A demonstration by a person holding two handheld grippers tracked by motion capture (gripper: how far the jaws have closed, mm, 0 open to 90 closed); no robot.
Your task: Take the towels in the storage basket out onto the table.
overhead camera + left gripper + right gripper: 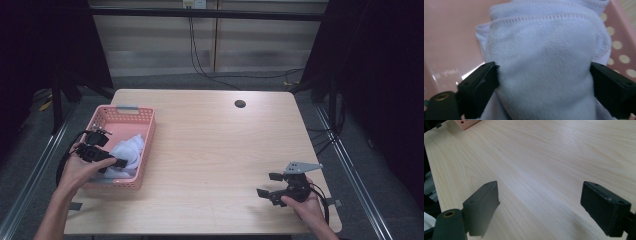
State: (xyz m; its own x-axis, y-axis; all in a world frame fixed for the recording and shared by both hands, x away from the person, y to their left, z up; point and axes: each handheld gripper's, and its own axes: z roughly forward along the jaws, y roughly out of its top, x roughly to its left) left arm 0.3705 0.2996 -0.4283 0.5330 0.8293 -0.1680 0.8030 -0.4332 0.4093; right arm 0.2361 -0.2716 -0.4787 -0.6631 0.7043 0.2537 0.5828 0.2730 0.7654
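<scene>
Soft white fleece cloth (544, 70) bulges between the wide-spread jaws of the left hand-held gripper (544, 82), inside the pink basket (145, 125).
The cloth looks light, limp and compressible, unlikely to slip or break; a bunched fold near its top seems the best place to pinch. The jaws flank it at full spread, their pads at its sides without visibly squeezing. The right hand-held gripper (540, 205) hovers over bare bench (544, 157), jaws apart, holding nothing.
</scene>
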